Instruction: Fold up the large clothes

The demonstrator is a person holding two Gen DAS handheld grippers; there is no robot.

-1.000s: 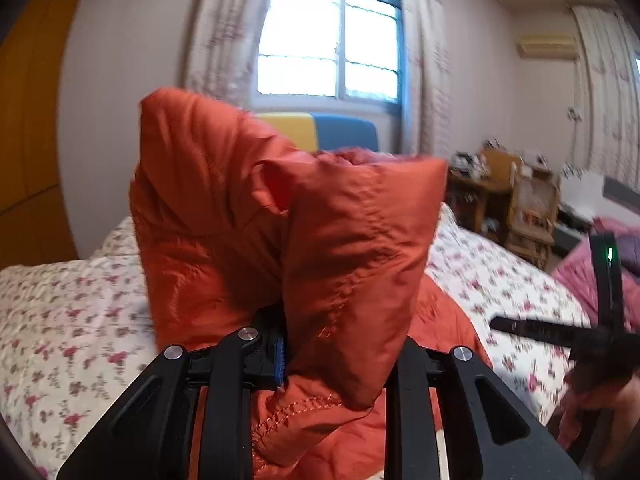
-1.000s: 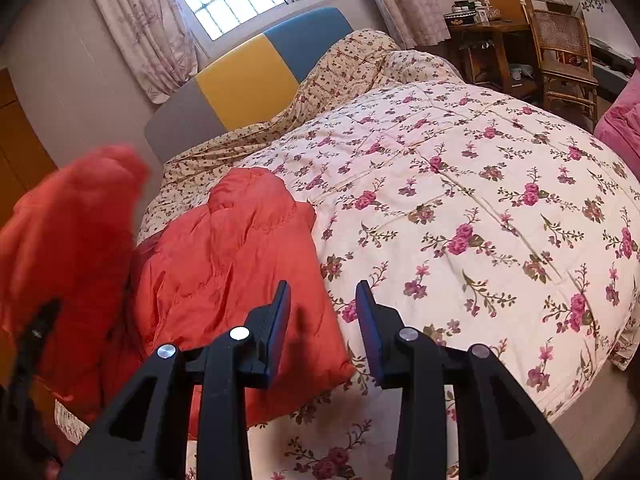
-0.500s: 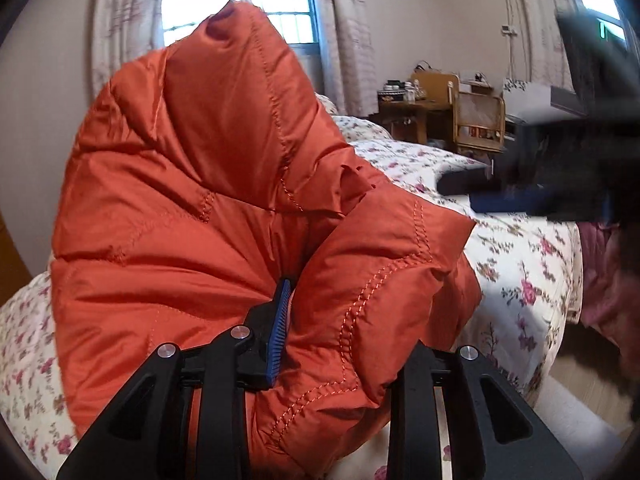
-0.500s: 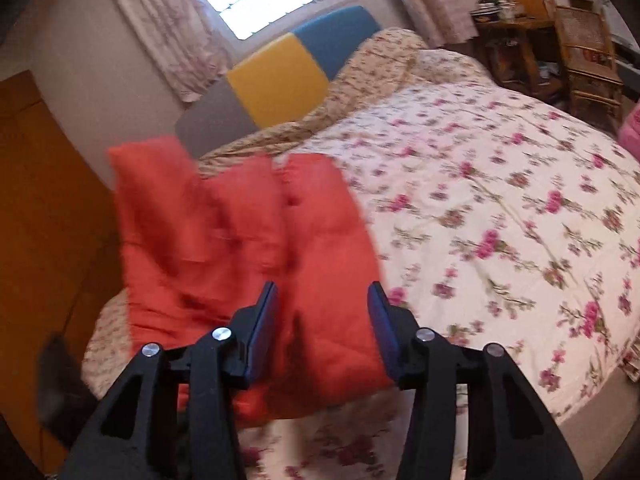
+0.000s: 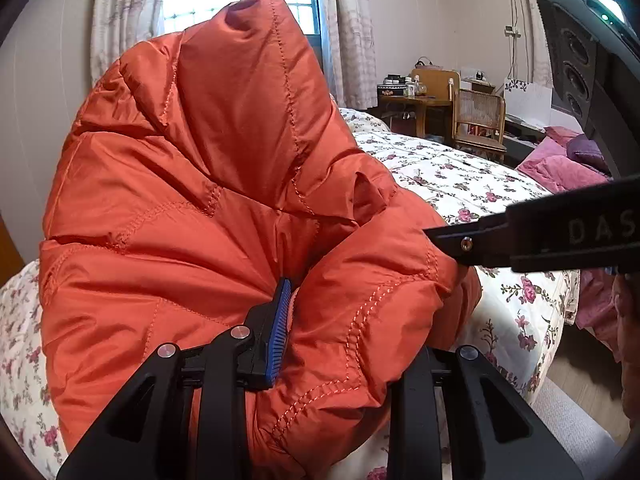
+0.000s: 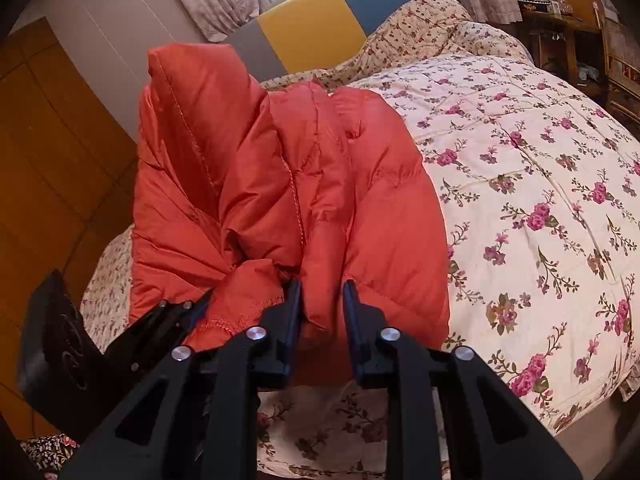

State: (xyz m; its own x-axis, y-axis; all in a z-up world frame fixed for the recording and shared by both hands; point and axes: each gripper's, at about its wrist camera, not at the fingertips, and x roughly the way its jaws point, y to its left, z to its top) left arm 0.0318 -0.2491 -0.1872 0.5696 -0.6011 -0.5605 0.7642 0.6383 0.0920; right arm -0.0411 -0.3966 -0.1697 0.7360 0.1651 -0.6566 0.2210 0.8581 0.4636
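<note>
Headboard (image 6: 332, 24) shows only from the right gripper (image 6: 320, 304), both grippers pinching the jacket (image 5: 200, 200).

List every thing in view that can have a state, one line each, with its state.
Orange jacket: bunched up, partly lifted off the bed, gripped at two spots.
Left gripper: shut on a jacket fold.
Right gripper: jaws have just been closing; shut on a jacket fold.
Bed: covered by a floral quilt, jacket at its near corner.
Curtains: drawn aside, window showing.
Chair: upright, unoccupied.
</note>
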